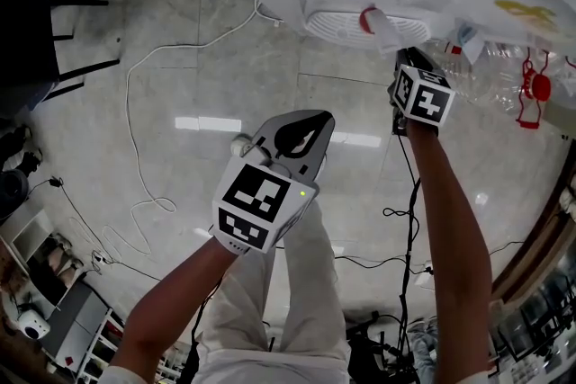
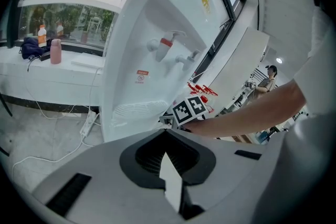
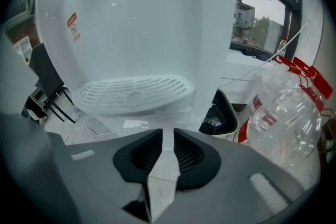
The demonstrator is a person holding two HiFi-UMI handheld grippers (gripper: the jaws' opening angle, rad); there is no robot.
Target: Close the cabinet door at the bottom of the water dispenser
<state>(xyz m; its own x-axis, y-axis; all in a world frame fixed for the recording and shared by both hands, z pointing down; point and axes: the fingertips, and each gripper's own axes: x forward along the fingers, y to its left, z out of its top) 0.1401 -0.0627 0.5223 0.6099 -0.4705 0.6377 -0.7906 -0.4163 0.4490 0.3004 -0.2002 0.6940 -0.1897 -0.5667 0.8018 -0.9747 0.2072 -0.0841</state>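
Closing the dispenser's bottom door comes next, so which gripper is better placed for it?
Probably right: the right gripper is close to the water dispenser near its drip tray, jaws slightly apart, while the left gripper hangs back over the floor.

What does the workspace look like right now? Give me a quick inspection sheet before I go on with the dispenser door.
Surface: glossy grey tiled floor, no spill seen.
Job's things: white water dispenser with drip tray and red tap; the bottom door cannot be made out.
Clutter: empty water bottles beside the dispenser.
Grippers: right gripper, jaws slightly apart, empty, close to the dispenser by the tray. Left gripper, jaws together, empty, held further back.
Cables: white cable looping over the floor; black cables under the right arm.
Surroundings: window ledge with a pink bottle; a person in the background.
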